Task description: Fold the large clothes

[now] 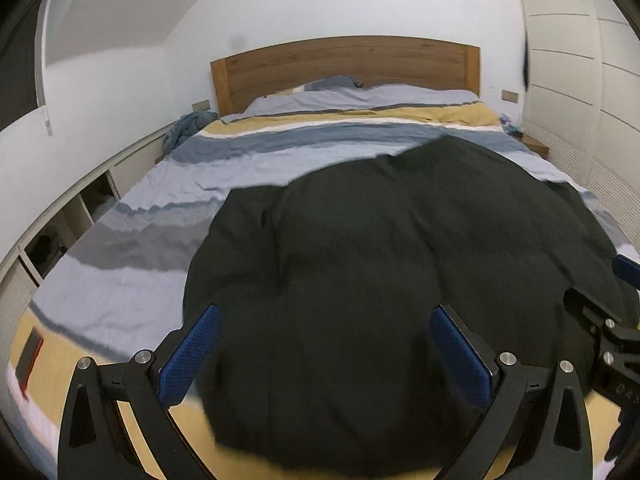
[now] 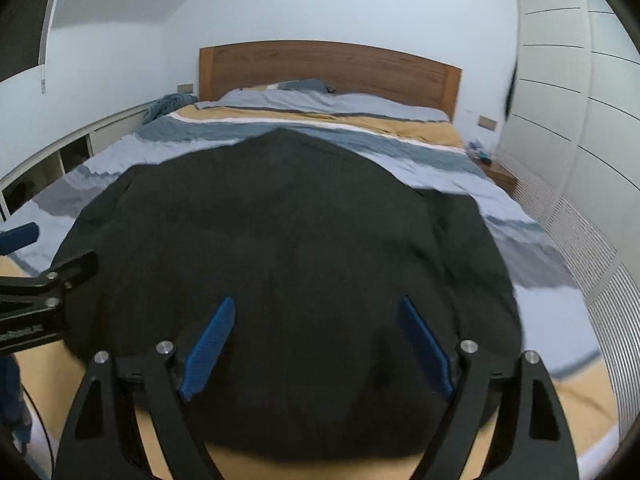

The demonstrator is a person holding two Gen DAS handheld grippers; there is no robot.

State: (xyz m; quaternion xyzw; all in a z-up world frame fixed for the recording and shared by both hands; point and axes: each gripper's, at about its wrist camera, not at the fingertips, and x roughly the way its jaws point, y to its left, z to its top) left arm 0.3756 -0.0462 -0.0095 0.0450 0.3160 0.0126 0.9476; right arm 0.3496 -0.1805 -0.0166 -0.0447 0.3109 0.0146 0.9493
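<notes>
Black garment (image 1: 380,280) lies spread dead ahead of both tools, near hem just under the fingertips. Left gripper (image 1: 324,356) and right gripper (image 2: 316,348) both gape, holding nothing, equally near.

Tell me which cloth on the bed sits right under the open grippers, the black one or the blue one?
The black garment, spread over the striped duvet beneath both grippers. The crumpled blue cloth lies far off, by the headboard at the bed's left edge.

No readable text anywhere here. There is faint pale lettering on the black body of the left claw (image 2: 24,320) at the edge of the right wrist view, too blurred to make out. The black garment (image 1: 380,260) shows no print or label, and the striped bed cover (image 1: 200,168) carries nothing either.
</notes>
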